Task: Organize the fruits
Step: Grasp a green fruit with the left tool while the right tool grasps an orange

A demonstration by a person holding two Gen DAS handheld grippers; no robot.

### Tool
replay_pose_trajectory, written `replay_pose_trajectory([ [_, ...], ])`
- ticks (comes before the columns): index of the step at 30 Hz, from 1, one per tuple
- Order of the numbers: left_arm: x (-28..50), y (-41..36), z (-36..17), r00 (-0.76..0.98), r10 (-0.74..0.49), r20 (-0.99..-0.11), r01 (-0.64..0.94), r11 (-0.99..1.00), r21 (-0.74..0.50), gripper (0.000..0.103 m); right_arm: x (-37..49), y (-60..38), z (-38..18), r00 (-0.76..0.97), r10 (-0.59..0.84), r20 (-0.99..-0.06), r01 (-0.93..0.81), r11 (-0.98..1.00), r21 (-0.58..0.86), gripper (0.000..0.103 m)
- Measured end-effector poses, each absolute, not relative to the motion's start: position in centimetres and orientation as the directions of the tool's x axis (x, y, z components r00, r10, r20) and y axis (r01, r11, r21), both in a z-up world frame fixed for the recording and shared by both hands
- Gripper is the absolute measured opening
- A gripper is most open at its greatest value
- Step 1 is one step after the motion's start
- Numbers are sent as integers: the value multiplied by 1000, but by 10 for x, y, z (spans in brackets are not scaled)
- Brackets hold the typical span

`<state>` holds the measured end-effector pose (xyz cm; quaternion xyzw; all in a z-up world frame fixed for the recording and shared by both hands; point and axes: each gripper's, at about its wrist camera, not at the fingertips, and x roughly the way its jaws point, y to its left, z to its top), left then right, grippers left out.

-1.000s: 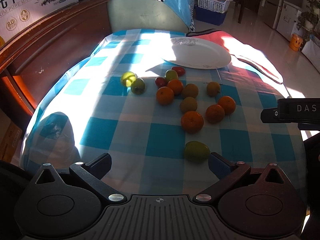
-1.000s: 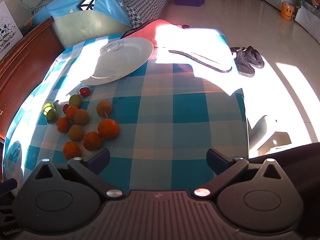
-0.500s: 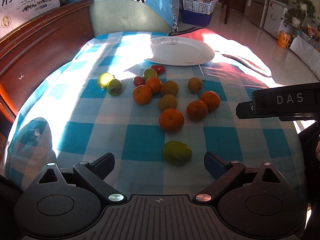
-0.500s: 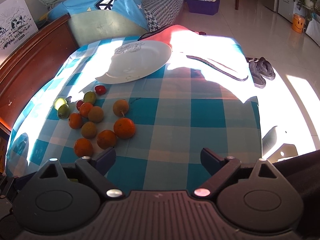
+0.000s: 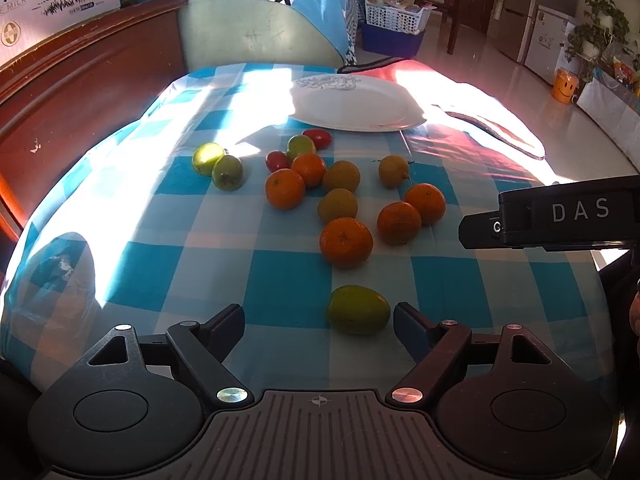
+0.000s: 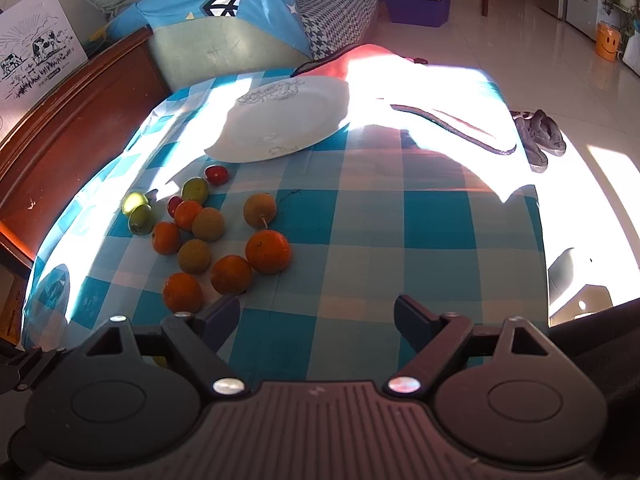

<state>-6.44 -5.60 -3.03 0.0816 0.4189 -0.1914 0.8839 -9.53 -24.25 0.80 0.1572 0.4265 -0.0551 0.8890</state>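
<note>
Several oranges [image 5: 345, 241], brown-green round fruits [image 5: 337, 205], green fruits [image 5: 227, 172] and small red tomatoes [image 5: 317, 138] lie loose on a blue-and-white checked cloth [image 5: 280, 280]. A white plate [image 5: 356, 102] sits empty behind them. My left gripper [image 5: 319, 326] is open, and a green fruit [image 5: 358, 309] lies between its fingertips, nearer the right one. My right gripper [image 6: 318, 318] is open and empty over the cloth, with the fruit group [image 6: 267, 251] to its left and the plate [image 6: 286, 120] farther back.
The right gripper's black body [image 5: 560, 216] juts in at the right of the left wrist view. A red cloth [image 6: 400, 80] lies behind the plate. A wooden bed frame [image 5: 80, 92] runs along the left. Shoes [image 6: 538, 138] lie on the floor at right.
Both grippers have moved forward and lower toward the fruits. The green fruit now lies between the left gripper's fingertips. The right gripper's left finger has come close to the nearest oranges.
</note>
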Motion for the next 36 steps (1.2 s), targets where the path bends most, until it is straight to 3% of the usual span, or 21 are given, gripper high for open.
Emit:
replay_pose_trajectory([
  [7,-63,-54,-32,573,-291,-766,409,912,-39,63,-94,-232,8,654,88,-751,164,953,254,79],
  [12,-61,-50,-34,570,-306,-762,406,912,-62,38,-90,-228,5,667,151,-729,125,943,310,64],
  [15,-59,-44,-32,588,-297,-752,379,923,-68,33,-87,-222,2,667,182,-722,98,940,328,56],
  [21,-47,-26,-31,621,-229,-749,281,958,-59,33,-77,-203,-3,666,233,-708,12,946,323,44],
  [32,-29,11,-34,622,-271,-735,164,962,-216,33,-62,-172,-11,669,226,-708,-89,970,226,44],
  [36,-30,11,-35,633,-259,-729,167,966,-198,33,-57,-163,-17,664,208,-719,-103,977,188,44],
])
